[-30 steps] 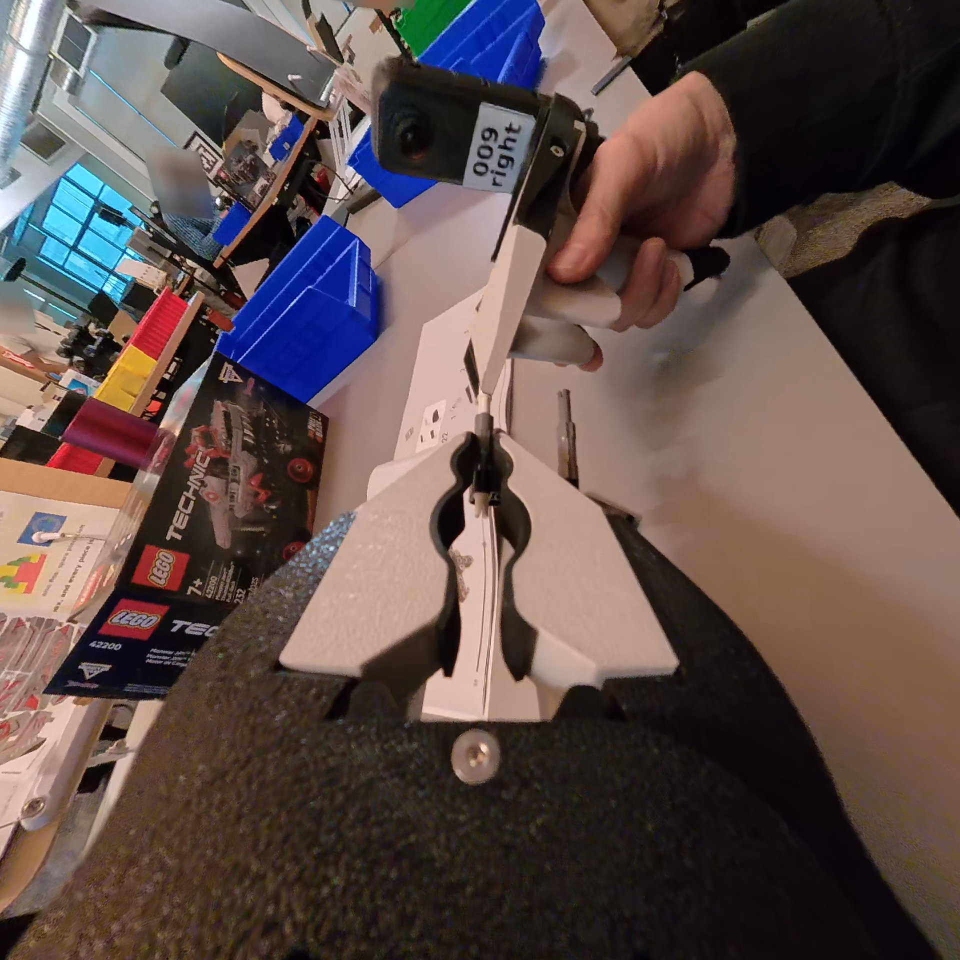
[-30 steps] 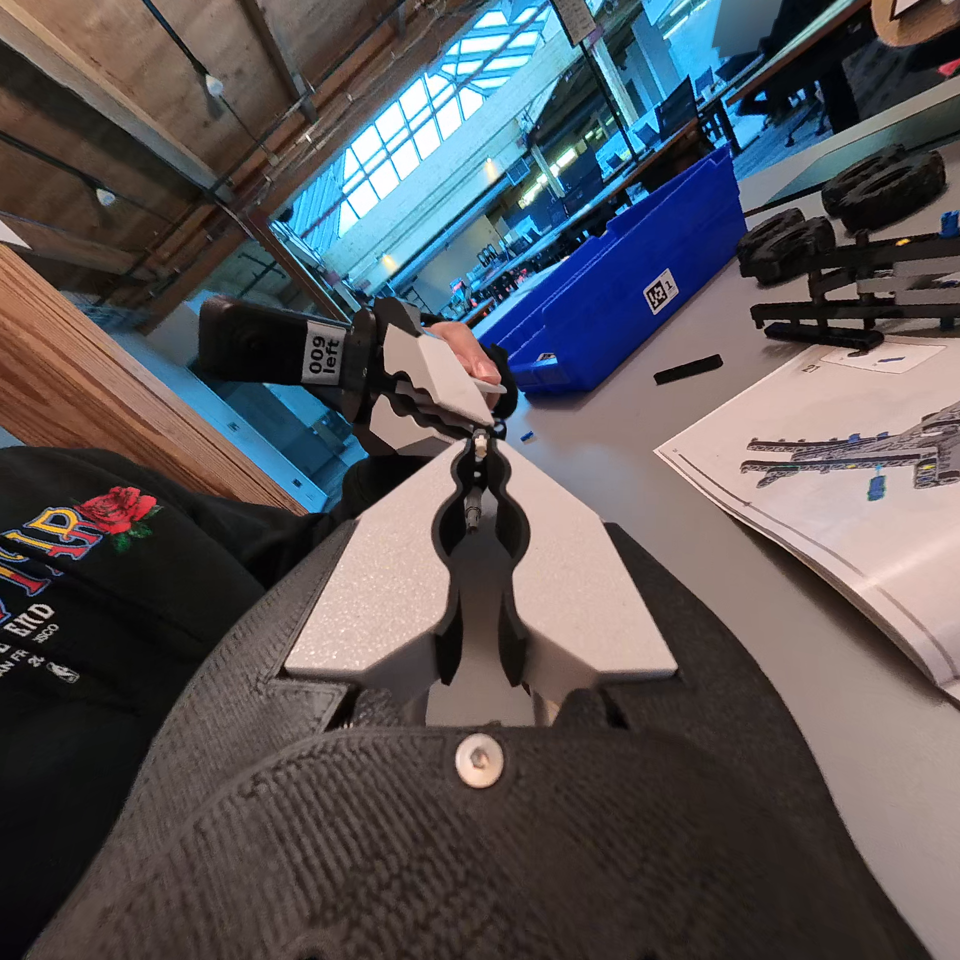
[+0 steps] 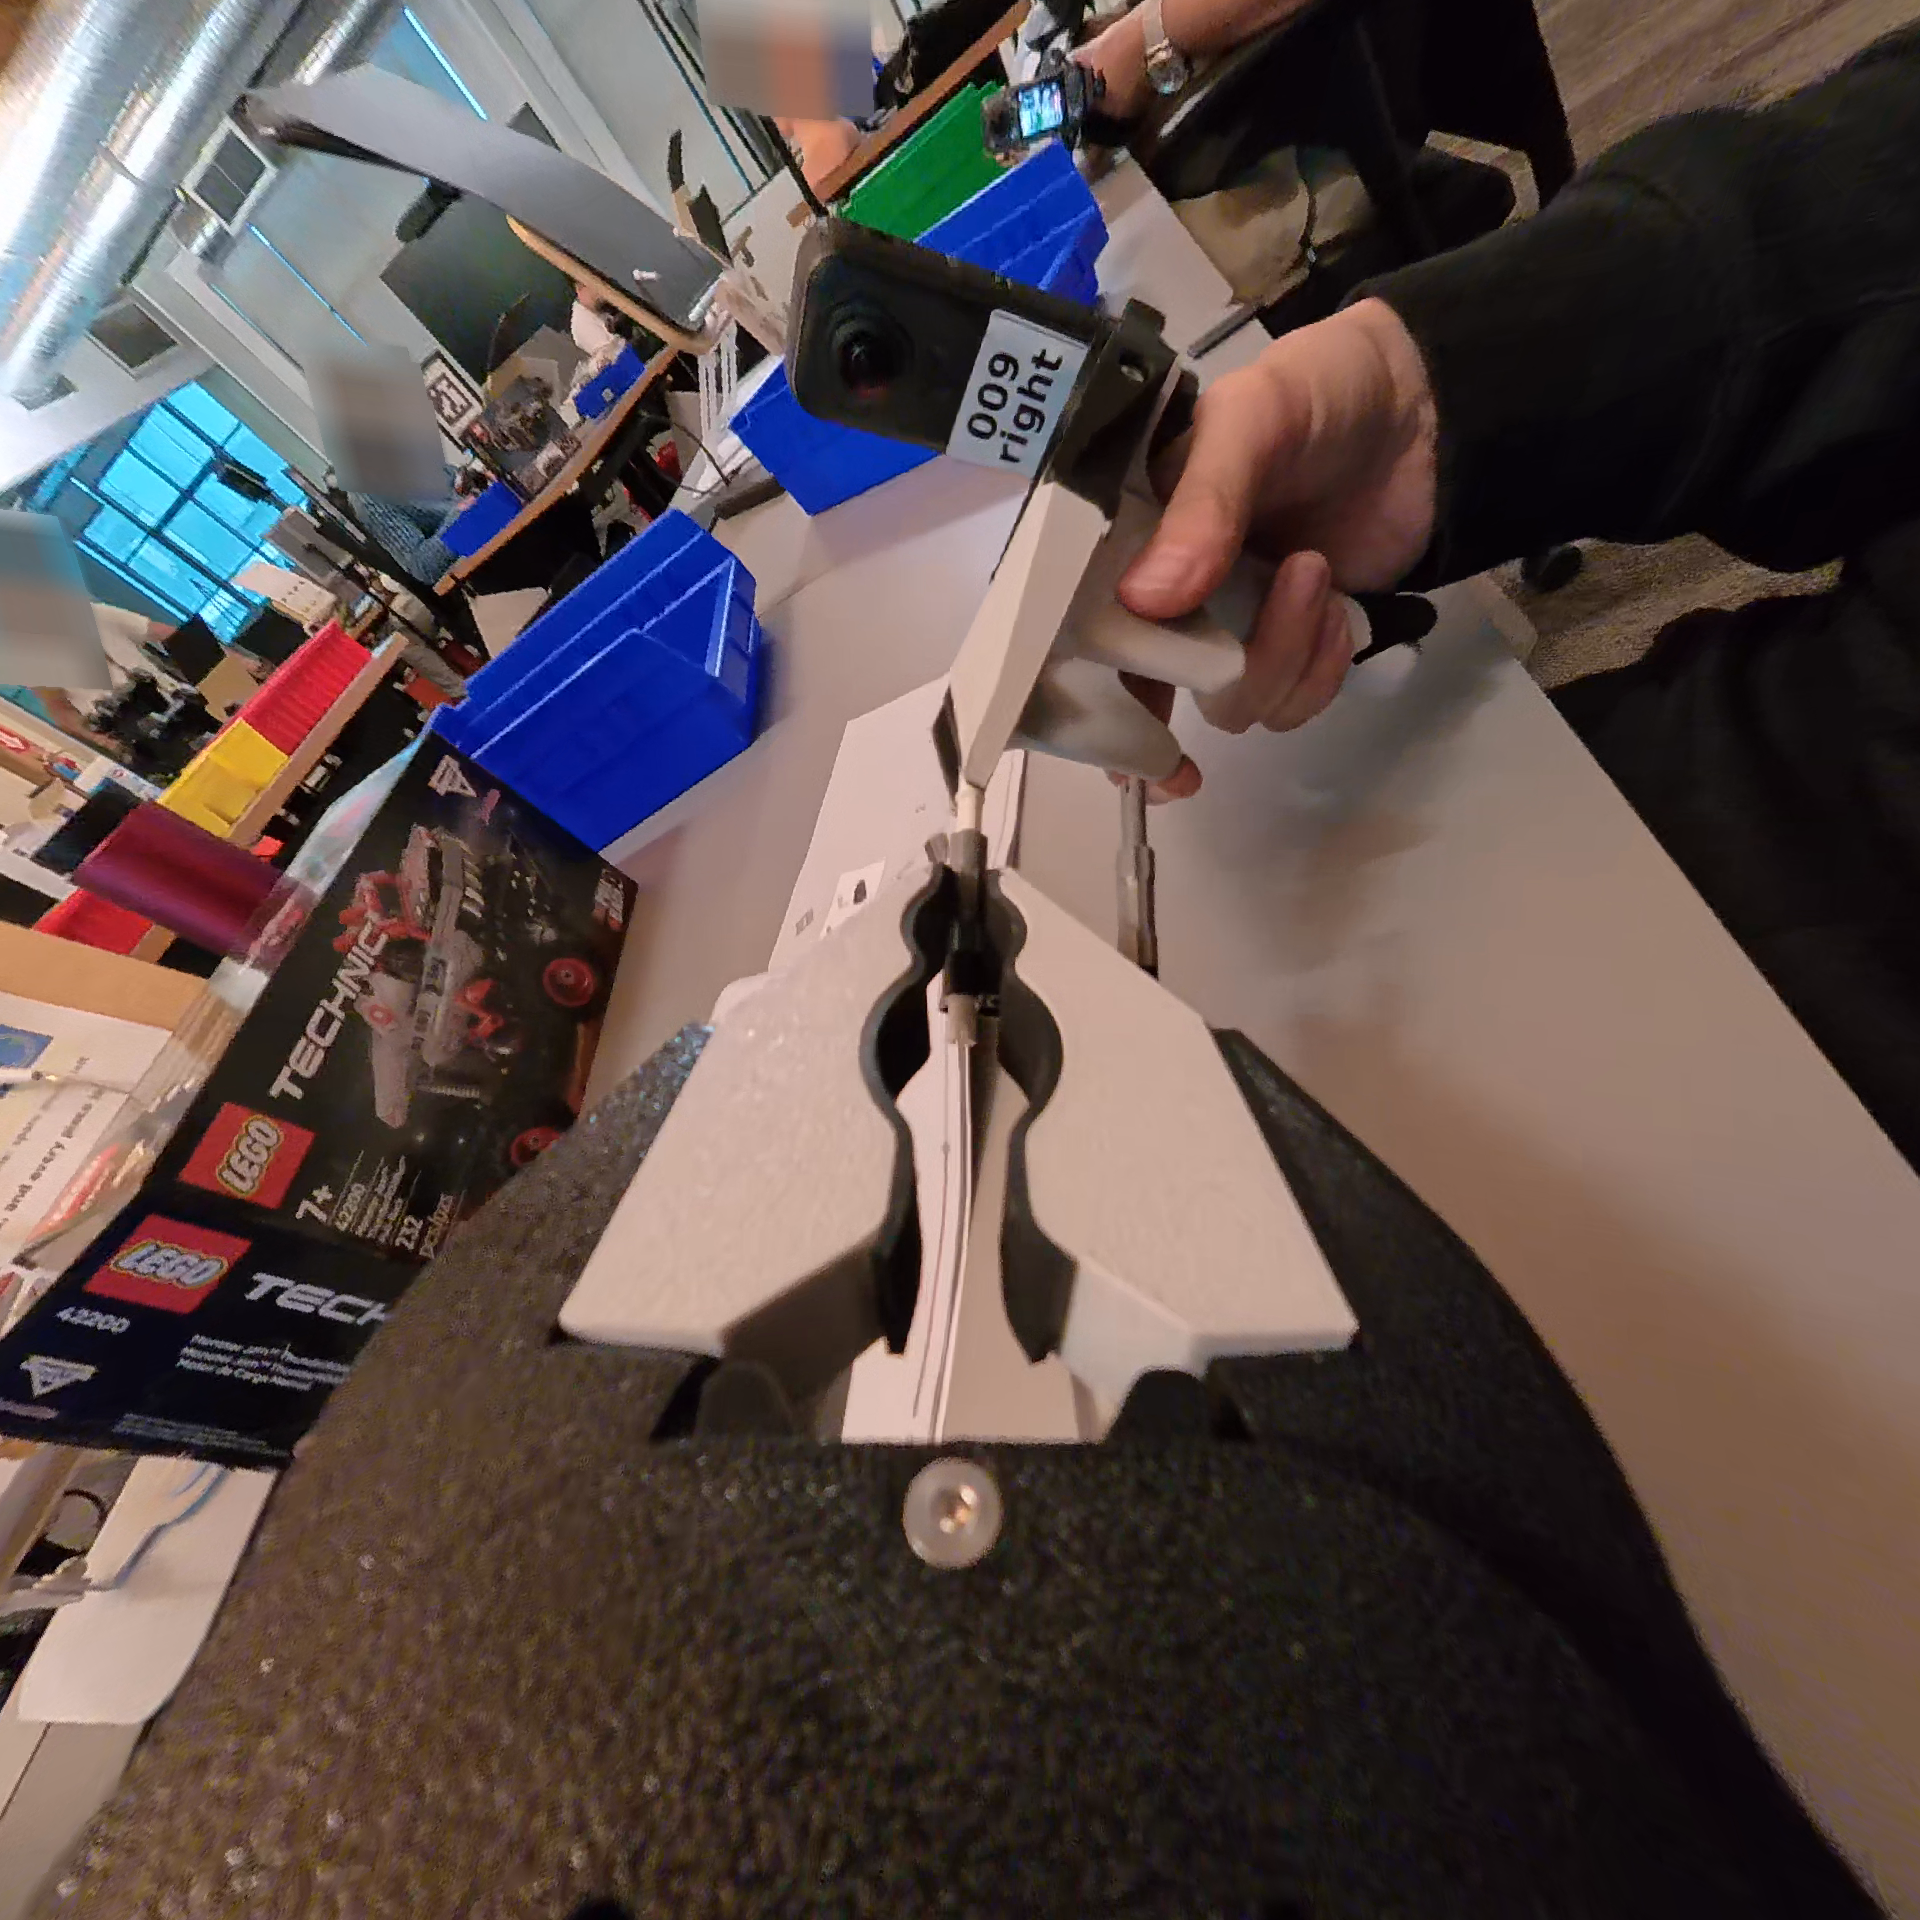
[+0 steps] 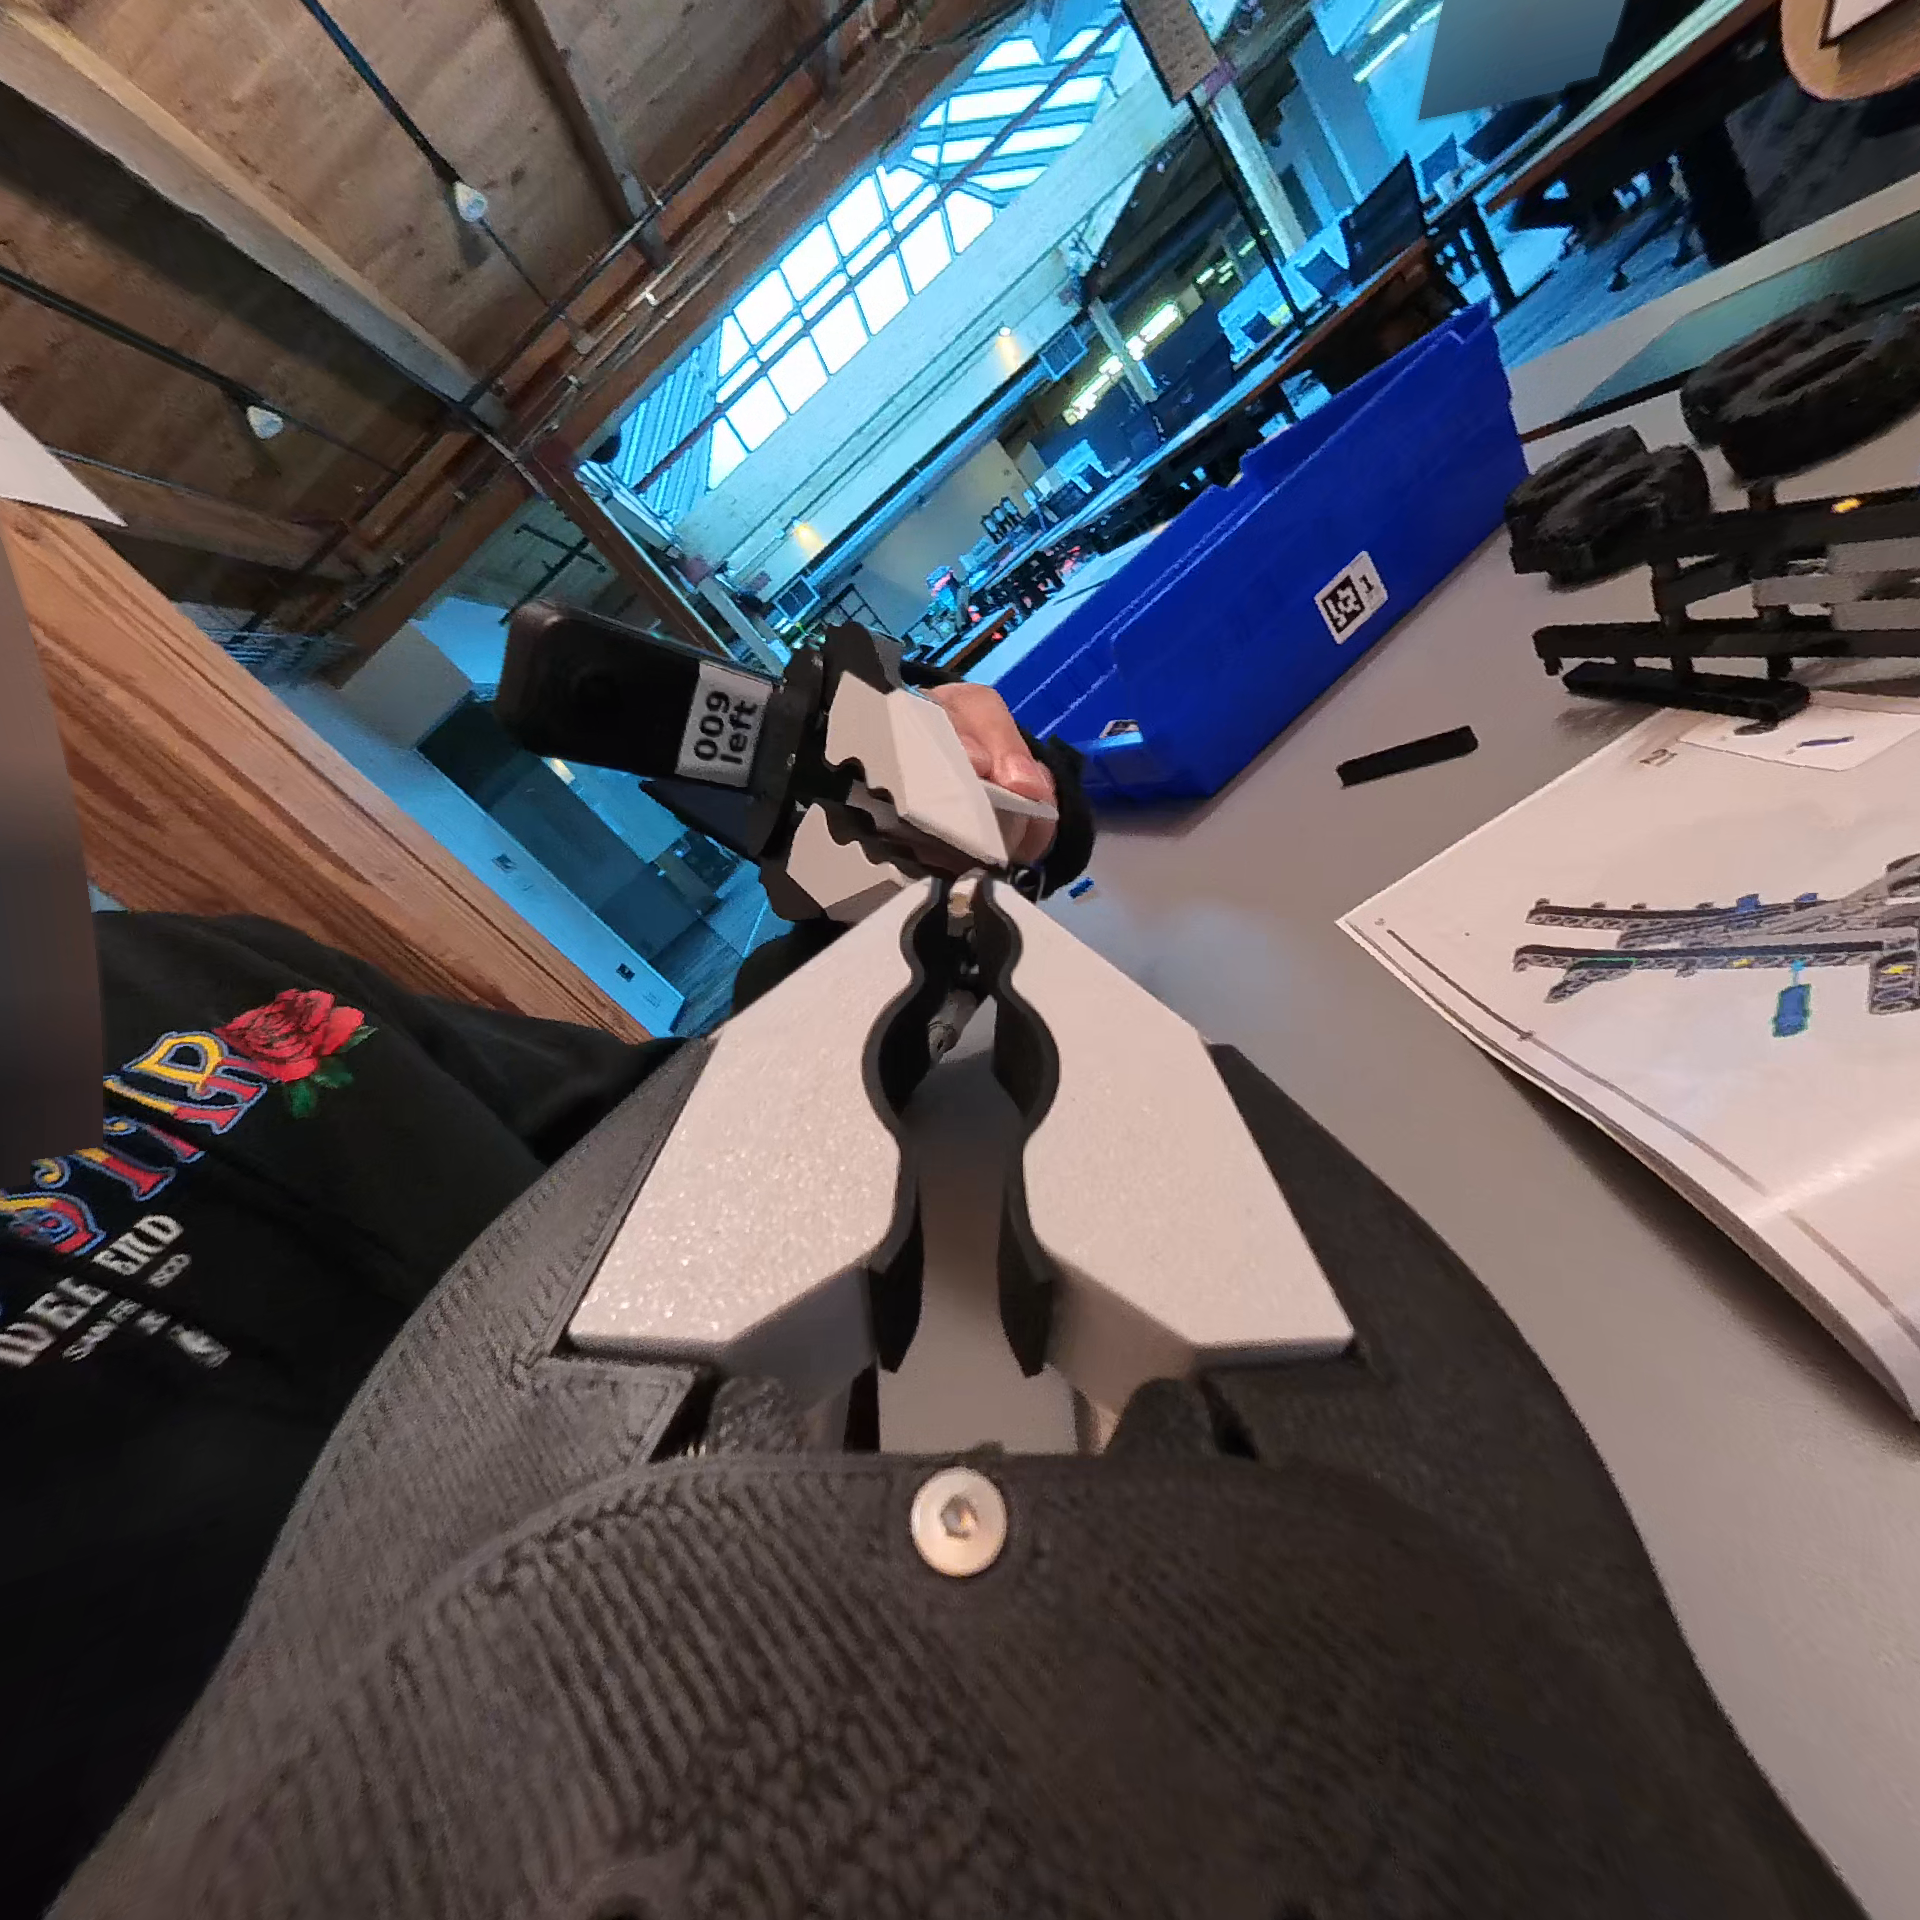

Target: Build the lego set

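The lego model (image 4: 1756,561), a black frame with big tyres, is seen at the right edge of the right wrist view, standing on the tabletop (image 4: 1299,935). The manual (image 4: 1662,1039) lies open below it, at right centre. A blue bin (image 4: 1278,613) sits left of the model, and a loose black beam (image 4: 1405,755) lies between bin and manual. In the left wrist view, the box (image 3: 343,1122) is seen at left centre. At frame centre, the left tongs (image 3: 964,940) are closed on a small black piece (image 3: 966,961), and the right tongs (image 4: 961,935) are closed on a thin grey pin (image 4: 951,1023). The two tips are held almost touching above the tabletop.
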The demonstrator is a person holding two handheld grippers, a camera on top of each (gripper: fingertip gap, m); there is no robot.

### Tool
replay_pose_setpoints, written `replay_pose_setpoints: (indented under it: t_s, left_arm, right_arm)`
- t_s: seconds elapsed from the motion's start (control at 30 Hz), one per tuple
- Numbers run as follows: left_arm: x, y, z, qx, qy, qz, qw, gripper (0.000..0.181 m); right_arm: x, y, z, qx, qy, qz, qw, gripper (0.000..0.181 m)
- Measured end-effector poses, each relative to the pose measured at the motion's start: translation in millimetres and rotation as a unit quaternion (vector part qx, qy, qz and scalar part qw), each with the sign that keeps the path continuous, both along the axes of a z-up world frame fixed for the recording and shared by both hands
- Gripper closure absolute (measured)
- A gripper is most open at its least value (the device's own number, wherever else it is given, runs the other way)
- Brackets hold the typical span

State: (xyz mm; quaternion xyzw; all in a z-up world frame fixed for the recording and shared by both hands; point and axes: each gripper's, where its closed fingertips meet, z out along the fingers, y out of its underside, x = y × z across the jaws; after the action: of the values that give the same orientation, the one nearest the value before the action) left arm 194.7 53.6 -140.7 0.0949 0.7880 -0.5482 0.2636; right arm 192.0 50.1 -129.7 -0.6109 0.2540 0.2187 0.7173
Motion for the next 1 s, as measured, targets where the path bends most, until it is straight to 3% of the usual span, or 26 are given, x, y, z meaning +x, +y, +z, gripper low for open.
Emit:
replay_pose_setpoints:
  t_s: [0.17, 0.33, 0.5, 0.83, 1.0]
  left_arm:
    - [-5.5, 3.6, 2.3, 0.018, -0.014, -0.012, 1.000, 0.178]
    - [-20.8, 1.9, 16.7, -0.011, -0.019, -0.052, 0.998, 0.178]
    - [-41.0, -4.9, 24.3, -0.021, -0.025, -0.102, 0.994, 0.178]
    - [-63.9, -10.1, 45.2, -0.099, -0.015, -0.172, 0.980, 0.178]
    - [-62.4, -9.2, 49.9, -0.118, -0.014, -0.169, 0.978, 0.178]
  right_arm:
    - [-8.3, -8.4, 15.2, 0.049, 0.003, 0.040, 0.998, 0.165]
    - [-11.6, -3.6, 6.2, 0.060, 0.032, 0.071, 0.995, 0.129]
    - [-26.2, 7.4, 7.1, 0.085, 0.056, 0.131, 0.986, 0.113]
    - [-63.0, 13.8, 34.7, 0.226, 0.105, 0.276, 0.928, 0.119]
    - [-60.8, 16.0, 42.2, 0.270, 0.117, 0.276, 0.915, 0.119]
